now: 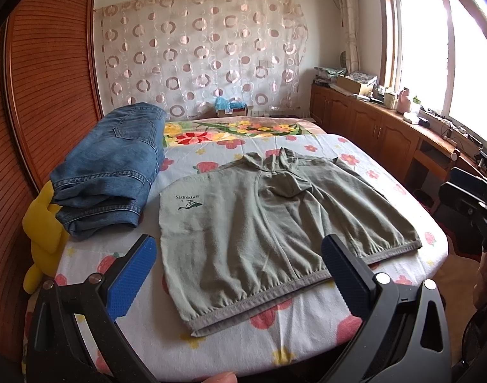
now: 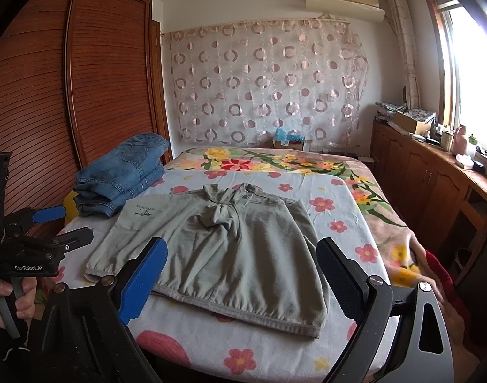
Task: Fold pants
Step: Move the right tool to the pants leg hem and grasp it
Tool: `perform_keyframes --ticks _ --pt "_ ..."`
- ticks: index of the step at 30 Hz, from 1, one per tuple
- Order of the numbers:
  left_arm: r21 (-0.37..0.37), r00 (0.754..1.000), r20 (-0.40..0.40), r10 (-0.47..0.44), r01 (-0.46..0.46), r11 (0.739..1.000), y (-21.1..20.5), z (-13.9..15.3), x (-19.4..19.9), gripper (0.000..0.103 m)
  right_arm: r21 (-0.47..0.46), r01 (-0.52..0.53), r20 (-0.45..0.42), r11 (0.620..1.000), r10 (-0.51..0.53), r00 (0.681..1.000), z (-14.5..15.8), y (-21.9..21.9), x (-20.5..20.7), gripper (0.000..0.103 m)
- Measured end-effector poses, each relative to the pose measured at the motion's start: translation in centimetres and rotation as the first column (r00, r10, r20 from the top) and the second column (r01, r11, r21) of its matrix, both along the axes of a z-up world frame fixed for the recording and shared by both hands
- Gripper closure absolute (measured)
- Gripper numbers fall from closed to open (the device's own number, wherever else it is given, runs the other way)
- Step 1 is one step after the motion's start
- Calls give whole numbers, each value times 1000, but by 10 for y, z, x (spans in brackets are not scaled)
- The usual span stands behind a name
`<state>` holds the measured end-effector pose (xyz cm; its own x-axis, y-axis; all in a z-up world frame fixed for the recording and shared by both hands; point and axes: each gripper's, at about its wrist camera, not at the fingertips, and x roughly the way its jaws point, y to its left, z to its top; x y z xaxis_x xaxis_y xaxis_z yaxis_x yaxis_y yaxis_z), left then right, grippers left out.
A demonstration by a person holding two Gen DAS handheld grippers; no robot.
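left wrist view: the left gripper [image 1: 240,266] hangs over the near edge of a bed [image 1: 307,328] with a flower-print sheet, its blue-padded jaws spread wide with nothing between the pads. the grey-green shorts [image 1: 275,223] lie spread flat on the sheet straight ahead, elastic waistband toward the camera, legs pointing away, a small dark logo [image 1: 189,202] on the left leg. just left of them sits a stack of folded blue jeans [image 1: 112,169], its near corner almost touching the shorts, with a yellow soft thing [image 1: 42,229] tucked under and beside the stack. at the right edge the dark body of the right gripper [image 1: 473,201] shows, its jaws out of sight here.

right wrist view: the right gripper [image 2: 241,276] also stands wide open and holds nothing, above the waistband of the same shorts [image 2: 230,245]. this view alone shows the left gripper [image 2: 64,223] from the side at the left edge, with the person's hand [image 2: 10,300] round its handle. the jeans [image 2: 128,175] lie beyond it. the brown slatted wardrobe [image 2: 83,79] fills the left.
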<state>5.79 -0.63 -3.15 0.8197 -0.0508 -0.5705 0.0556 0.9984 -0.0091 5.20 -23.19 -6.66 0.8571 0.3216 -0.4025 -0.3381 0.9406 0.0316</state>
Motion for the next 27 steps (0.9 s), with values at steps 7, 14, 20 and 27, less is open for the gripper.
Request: perform_keyframes --ticks 7,14,20,27 --pt "9 999 -30 -18 19 1000 0 -18 25 0 -55 -1 -41 998 -1 999 -8 -11 32 30" --pt "10 996 -77 -34 35 999 3 -37 54 0 -69 -55 -145 996 44 989 -10 -25 83 51" --pt "16 993 -114 -40 42 999 4 -47 72 0 -84 -81 -237 993 59 970 -11 -31 128 64" --pt "13 990 -136 -50 52 999 7 -51 85 0 -124 -90 -309 988 48 950 -10 -23 175 70"
